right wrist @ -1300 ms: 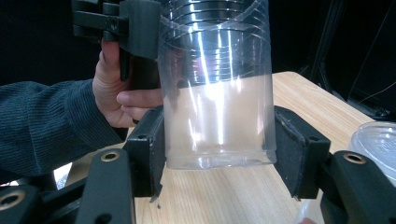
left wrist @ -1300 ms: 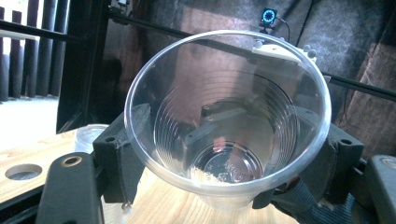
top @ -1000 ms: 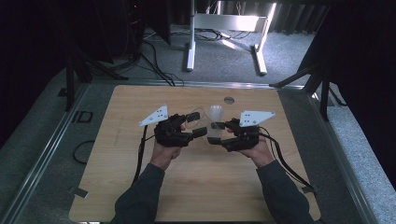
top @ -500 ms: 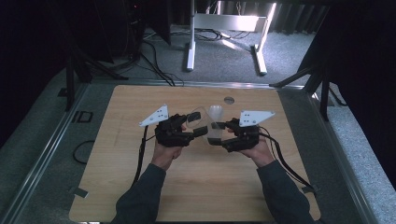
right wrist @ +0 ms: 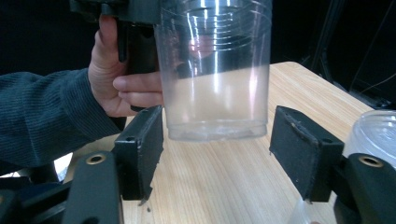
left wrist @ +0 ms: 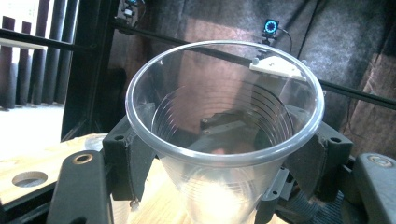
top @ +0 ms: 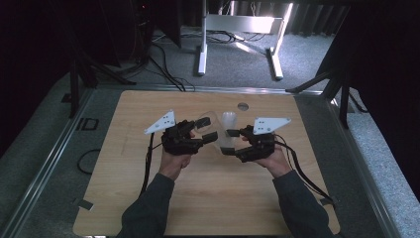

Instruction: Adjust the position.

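Observation:
A clear plastic cup [left wrist: 219, 140] stands upright just above the wooden table [top: 233, 198], its lower half frosted [right wrist: 215, 107]. My left gripper [top: 208, 129] has just been closing and is shut on the cup's sides below the rim, with one black pad [left wrist: 128, 158] on each side. My right gripper [right wrist: 215, 158] faces it from the right. Its jaws have just been opening and now stand apart on either side of the cup's base, with a gap at the right pad [right wrist: 299, 149]. In the high view the cup [top: 214, 124] is between the two grippers at mid-table.
A second translucent cup [top: 229, 121] stands on the table just beyond the grippers, close to my right gripper's far jaw [right wrist: 379, 135]. A round hole [top: 242, 106] is in the tabletop near the far edge. A white stand [top: 237, 25] and cables lie on the floor behind.
The right gripper's jaws have spread away from the cup's base, and the left gripper's jaws have closed in on the cup. Both hands have kept their place.

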The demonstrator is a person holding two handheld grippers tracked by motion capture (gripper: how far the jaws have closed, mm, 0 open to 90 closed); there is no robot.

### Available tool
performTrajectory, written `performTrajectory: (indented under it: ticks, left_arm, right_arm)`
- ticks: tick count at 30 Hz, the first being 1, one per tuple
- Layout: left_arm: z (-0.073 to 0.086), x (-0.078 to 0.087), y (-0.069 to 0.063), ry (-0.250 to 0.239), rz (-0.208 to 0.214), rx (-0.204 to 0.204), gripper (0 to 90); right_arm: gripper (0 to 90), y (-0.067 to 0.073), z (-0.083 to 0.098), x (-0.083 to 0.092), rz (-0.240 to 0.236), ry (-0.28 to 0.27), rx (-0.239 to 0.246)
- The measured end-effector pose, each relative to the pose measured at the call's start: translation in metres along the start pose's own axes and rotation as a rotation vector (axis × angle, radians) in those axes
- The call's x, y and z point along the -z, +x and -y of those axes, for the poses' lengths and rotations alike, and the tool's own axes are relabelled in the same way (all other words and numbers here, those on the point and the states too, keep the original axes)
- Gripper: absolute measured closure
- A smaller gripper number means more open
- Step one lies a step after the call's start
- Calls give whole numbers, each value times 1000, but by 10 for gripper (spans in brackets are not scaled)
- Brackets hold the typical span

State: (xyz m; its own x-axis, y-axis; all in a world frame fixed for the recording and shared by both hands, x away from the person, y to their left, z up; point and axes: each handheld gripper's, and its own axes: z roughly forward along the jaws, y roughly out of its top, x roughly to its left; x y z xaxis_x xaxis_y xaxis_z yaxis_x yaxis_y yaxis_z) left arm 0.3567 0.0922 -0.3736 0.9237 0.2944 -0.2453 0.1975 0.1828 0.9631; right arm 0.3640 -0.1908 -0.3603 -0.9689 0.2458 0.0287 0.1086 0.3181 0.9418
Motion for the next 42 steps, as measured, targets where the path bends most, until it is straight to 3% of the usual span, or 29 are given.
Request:
performTrajectory:
  ticks: [14,20,27,42]
  left_arm:
    - [0,1,-1,48,-4,-18,305]
    - [1,-1,-2,99,-15,-31,308]
    - [3,-3,-3,140,-29,-47,308]
    - [7,-11,-7,237,-51,-93,309]
  right_arm:
    - [274,-1,-2,4,32,54,17]
    - [268,-1,-3,5,41,68,21]
    - [261,0,-4,1,52,125,35]
    - [266,3,1,-11,42,187,41]
